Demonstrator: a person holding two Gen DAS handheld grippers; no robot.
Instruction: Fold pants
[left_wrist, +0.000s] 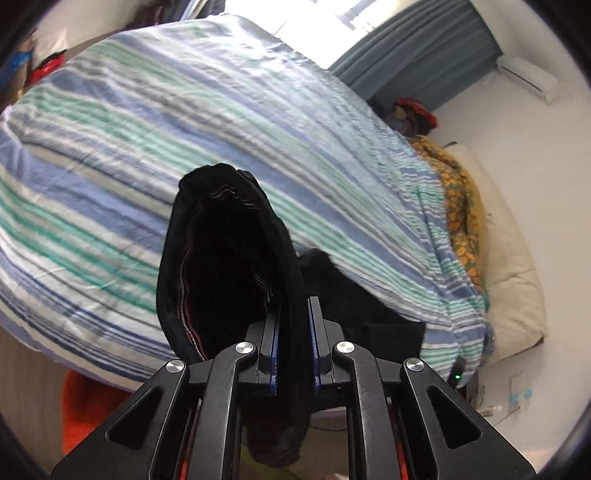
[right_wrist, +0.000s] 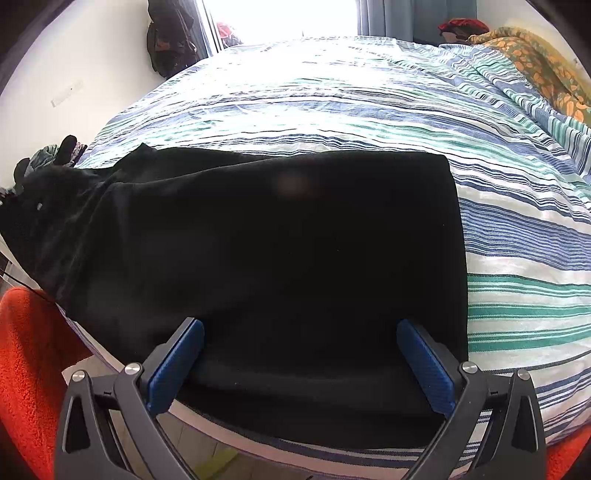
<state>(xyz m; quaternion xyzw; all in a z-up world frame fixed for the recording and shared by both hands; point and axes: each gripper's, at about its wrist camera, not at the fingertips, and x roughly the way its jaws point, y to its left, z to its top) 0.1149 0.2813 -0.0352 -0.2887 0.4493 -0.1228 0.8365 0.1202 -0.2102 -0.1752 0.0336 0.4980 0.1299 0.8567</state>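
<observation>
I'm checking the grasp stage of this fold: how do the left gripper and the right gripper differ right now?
The left gripper is shut on the black pants, a bunched end of cloth pinched between its pads; the right gripper is open and holds nothing. The left one has its cloth lifted off the striped bedspread; the right one hangs over pants lying flat. Both have blue pads and black frames.
</observation>
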